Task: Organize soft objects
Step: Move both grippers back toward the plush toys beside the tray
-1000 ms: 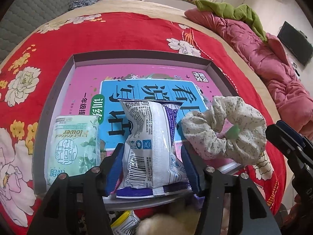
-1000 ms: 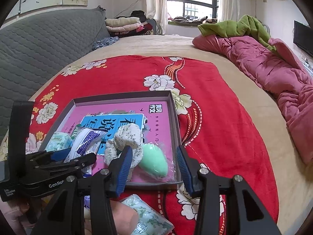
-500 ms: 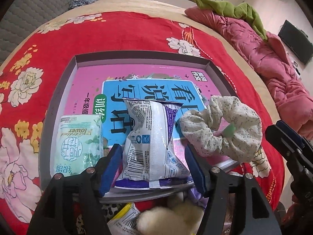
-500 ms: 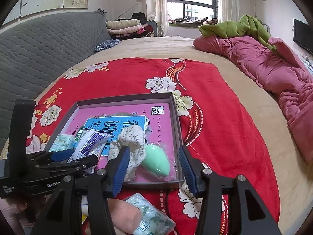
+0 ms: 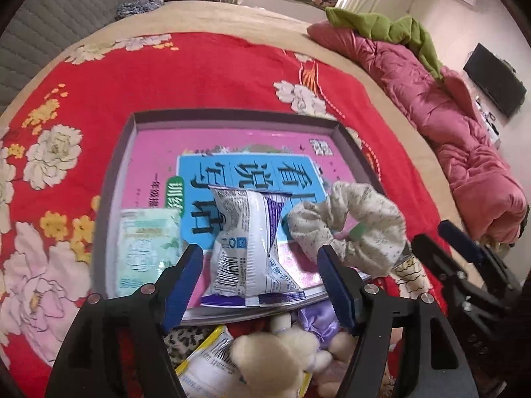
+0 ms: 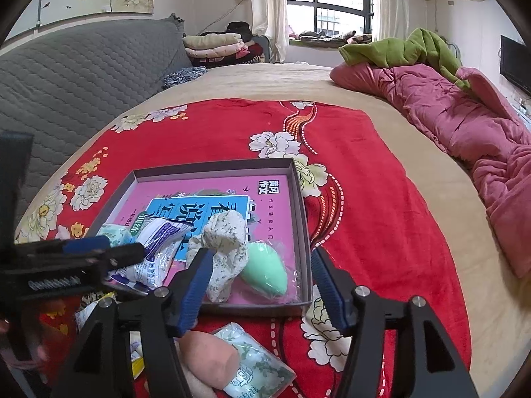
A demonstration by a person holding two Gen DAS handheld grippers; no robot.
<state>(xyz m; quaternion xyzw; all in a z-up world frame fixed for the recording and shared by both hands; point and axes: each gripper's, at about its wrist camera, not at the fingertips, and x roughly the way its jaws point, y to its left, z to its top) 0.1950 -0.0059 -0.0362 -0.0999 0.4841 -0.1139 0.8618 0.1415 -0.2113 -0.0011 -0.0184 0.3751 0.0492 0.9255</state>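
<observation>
A shallow grey tray (image 5: 232, 114) lined with a pink book cover lies on the red floral blanket. In it are a green tissue pack (image 5: 146, 245), a white and purple snack packet (image 5: 249, 248), a floral scrunchie (image 5: 365, 232) and a mint green sponge (image 6: 265, 270). My left gripper (image 5: 260, 282) hovers over the packet's near end. Its jaws are opening, and the pads stand clear of the packet on both sides. My right gripper (image 6: 262, 285) is at the tray's (image 6: 212, 165) near right corner with its jaws opening. The sponge and scrunchie (image 6: 225, 242) lie beyond its pads, untouched.
In front of the tray lies a pile: a cream plush toy (image 5: 265, 361), a purple satin piece (image 5: 315, 318), a yellow packet (image 5: 205, 355) and another tissue pack (image 6: 255, 364). A pink quilt (image 6: 464, 122) runs along the right. A grey padded headboard (image 6: 83, 66) is on the left.
The left gripper's pads have let go of the snack packet, spread wider and lifted back a little. The right gripper's jaws have widened in place, away from the scrunchie and sponge.
</observation>
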